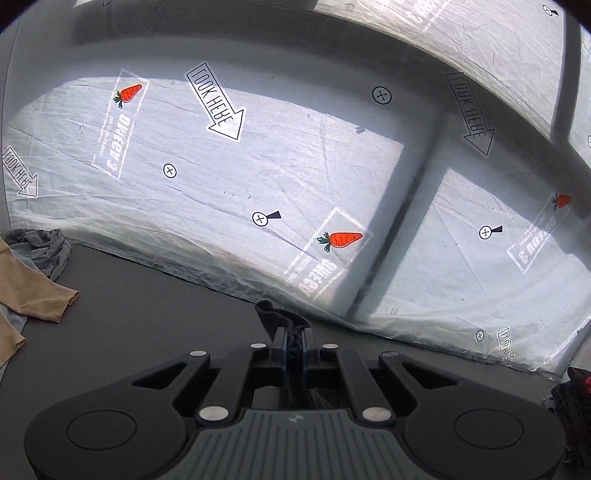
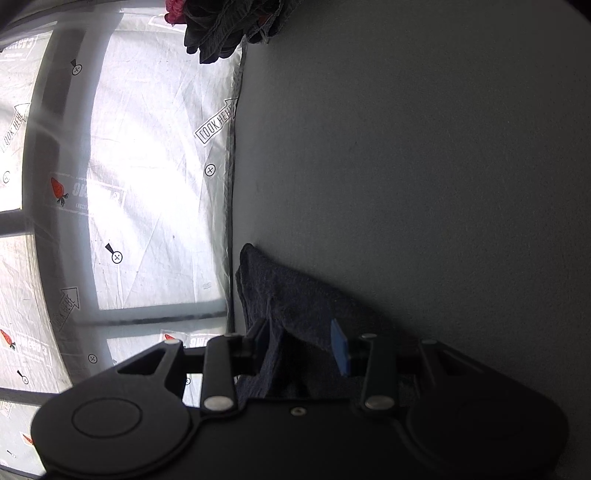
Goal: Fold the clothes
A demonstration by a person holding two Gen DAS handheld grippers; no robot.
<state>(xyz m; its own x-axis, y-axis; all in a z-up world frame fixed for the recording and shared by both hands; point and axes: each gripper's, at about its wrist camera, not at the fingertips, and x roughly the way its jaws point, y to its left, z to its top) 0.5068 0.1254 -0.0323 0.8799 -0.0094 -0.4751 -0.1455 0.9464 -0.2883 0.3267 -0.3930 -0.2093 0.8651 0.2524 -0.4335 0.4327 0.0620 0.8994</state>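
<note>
- Left tool (image 1: 294, 341) is clamped tight on a dark knitted fabric garment (image 1: 280, 317) above the grey worktop (image 1: 147, 295).
- Right tool (image 2: 303, 347), jaws part-way apart, has the same dark cloth (image 2: 295, 295) draped between them; whether it grips is unclear.

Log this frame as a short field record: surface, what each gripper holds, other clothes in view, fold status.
surface: dark grey table edged by printed plastic sheet
left gripper: shut on dark garment
right gripper: jaws part-open, same dark cloth draped between them; grip unclear
other clothes: tan garment, grey garment, dark pile
fold status: not folded yet, cloth lifted
</note>
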